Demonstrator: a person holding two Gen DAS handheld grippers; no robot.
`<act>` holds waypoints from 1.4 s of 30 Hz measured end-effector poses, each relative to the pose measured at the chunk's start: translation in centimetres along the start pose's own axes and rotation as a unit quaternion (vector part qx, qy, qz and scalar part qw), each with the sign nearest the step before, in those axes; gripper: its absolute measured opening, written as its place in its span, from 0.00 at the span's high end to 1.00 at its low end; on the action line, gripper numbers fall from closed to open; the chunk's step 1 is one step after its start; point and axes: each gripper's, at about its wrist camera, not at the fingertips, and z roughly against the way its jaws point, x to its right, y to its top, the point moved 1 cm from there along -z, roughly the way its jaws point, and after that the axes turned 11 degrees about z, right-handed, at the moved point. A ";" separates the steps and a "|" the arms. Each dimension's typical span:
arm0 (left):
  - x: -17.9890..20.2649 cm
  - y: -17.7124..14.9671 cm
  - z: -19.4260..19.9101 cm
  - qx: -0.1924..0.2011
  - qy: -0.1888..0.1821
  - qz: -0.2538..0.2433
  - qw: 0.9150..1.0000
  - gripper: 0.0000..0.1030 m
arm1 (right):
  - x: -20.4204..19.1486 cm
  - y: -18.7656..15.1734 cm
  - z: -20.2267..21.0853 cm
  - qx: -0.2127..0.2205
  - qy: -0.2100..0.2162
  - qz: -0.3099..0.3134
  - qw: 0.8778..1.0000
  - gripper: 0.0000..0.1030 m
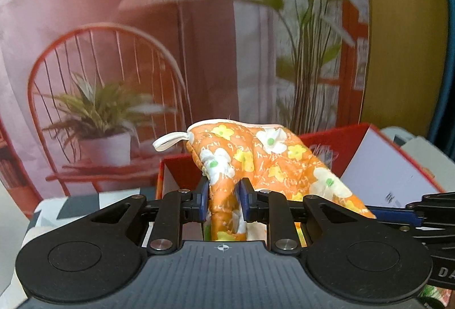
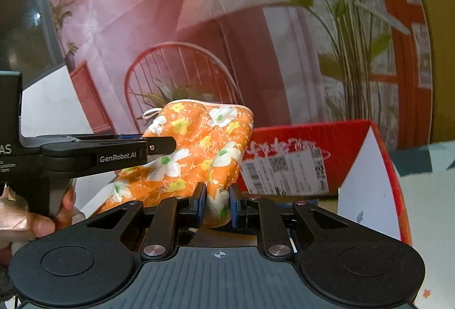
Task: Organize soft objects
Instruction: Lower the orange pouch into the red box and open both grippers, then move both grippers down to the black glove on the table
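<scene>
The orange floral oven mitt (image 1: 264,155) hangs in the air just above the near wall of the red cardboard box (image 1: 335,144), pinched by both tools: the left gripper (image 1: 222,201) is clamped on one fold, the right gripper (image 2: 217,201) on another. If either grip slackens, the quilted cloth could sag and snag on the box rim, landing outside. Count: one mitt, one box, two grippers
</scene>
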 end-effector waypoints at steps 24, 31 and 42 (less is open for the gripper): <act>-1.7 -1.3 2.8 -0.053 -0.020 0.018 0.998 0.43 | -0.9 -1.6 -0.3 -0.074 -0.038 -0.008 0.997 0.66; -1.7 -3.0 6.6 -0.041 -0.035 0.042 0.998 0.43 | -1.3 -1.7 2.8 -0.053 -0.057 0.009 0.997 0.51; -2.6 -7.2 12.1 -0.039 -0.042 0.080 0.995 0.43 | -2.3 -2.9 8.6 -0.012 -0.082 0.025 0.996 0.32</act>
